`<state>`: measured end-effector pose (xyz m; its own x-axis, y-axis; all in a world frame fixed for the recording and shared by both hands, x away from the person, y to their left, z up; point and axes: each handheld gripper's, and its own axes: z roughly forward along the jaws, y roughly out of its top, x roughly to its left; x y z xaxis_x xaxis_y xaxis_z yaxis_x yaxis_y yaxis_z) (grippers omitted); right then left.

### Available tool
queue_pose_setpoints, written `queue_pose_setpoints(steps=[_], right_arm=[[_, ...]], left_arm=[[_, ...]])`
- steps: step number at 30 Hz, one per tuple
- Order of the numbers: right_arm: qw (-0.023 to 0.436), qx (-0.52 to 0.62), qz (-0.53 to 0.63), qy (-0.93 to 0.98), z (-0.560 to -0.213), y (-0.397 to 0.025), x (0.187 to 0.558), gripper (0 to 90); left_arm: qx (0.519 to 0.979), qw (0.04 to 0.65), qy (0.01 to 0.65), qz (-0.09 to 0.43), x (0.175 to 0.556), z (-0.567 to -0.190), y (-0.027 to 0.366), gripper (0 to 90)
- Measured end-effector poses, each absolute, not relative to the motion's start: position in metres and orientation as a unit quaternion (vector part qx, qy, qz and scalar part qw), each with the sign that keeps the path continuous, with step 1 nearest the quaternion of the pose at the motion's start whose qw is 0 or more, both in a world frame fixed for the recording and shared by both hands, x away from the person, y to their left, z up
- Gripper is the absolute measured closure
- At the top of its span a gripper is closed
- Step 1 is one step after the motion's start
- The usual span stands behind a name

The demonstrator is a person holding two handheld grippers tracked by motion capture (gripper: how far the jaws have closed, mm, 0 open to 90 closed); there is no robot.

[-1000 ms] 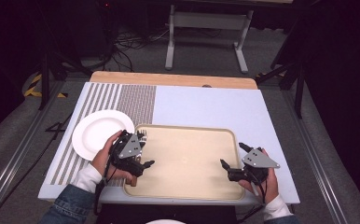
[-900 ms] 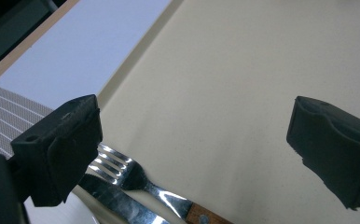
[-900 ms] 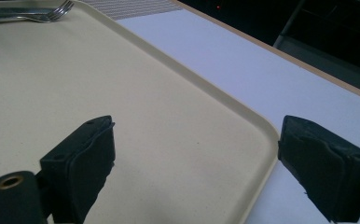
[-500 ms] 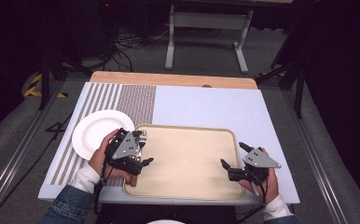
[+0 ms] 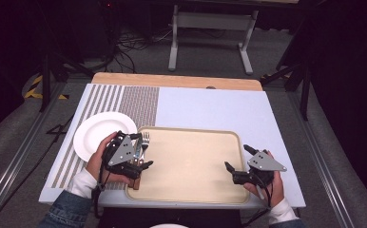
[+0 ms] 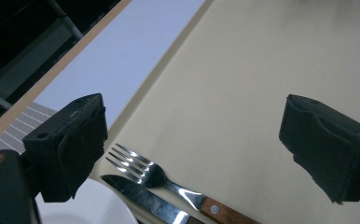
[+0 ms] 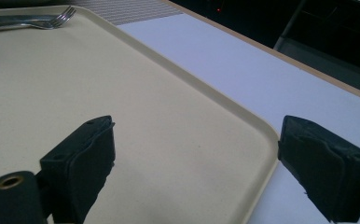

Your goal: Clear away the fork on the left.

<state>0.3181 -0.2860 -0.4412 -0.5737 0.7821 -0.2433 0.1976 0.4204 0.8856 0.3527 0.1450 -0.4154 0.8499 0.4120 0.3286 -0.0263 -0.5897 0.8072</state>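
Observation:
A beige tray (image 5: 191, 166) lies on the table in front of me. A fork (image 5: 146, 139) with a wooden handle and a knife (image 6: 143, 200) lie side by side along the tray's left edge. My left gripper (image 5: 142, 151) hovers open just above them, and the fork (image 6: 152, 173) shows low between its spread jaws. My right gripper (image 5: 236, 156) is open over the tray's right part, with bare tray (image 7: 122, 93) between its jaws. The fork (image 7: 43, 21) lies far off at the top left of the right gripper view.
A white plate (image 5: 98, 135) sits left of the tray on a striped mat (image 5: 124, 99); its rim (image 6: 94, 207) shows beside the knife. Pale blue table surface (image 5: 210, 109) stretches behind the tray. Table legs and cables lie on the floor beyond.
My left gripper has shifted slightly to the left above the cutlery. The right gripper has stayed where it was.

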Motion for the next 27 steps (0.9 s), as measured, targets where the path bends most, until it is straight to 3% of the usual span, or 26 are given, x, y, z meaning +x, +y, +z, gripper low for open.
queue_pose_setpoints(steps=[27], right_arm=[[0.336,0.316,0.435,0.773,-0.441,-0.285,0.319,11.8]], left_arm=[[0.858,0.429,0.115,0.259,0.342,-0.417,0.166,9.0]])
